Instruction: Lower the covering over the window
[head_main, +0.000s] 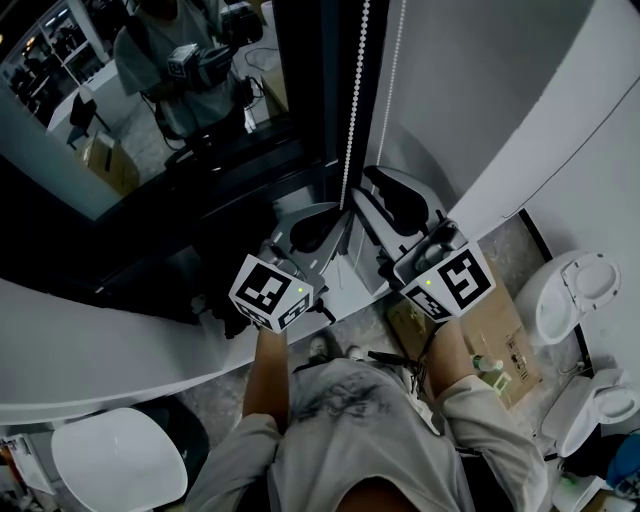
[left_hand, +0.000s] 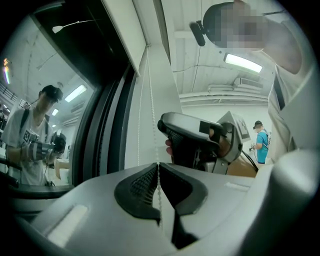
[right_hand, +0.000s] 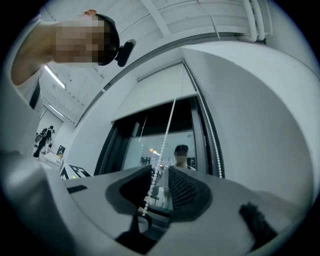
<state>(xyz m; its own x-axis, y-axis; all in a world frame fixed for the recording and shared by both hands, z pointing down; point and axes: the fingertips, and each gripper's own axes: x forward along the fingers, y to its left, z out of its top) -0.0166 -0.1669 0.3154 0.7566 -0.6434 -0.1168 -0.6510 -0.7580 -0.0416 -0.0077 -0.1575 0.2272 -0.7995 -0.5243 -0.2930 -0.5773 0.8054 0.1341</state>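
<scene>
Left gripper (left_hand: 158, 166) clamped on bead chain (left_hand: 149, 100), right gripper (right_hand: 160, 172) spread around it

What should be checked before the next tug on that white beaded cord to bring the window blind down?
1. Left claw clamped on the white plastic bead chain: ok.
2. Right claw gripping the chain: not ok; jaws apart, chain merely between them.
3. White fabric roller blind down: not ok; covers only the dark glass window's top.
4. Correct strand of the loop chosen: cannot tell.
</scene>
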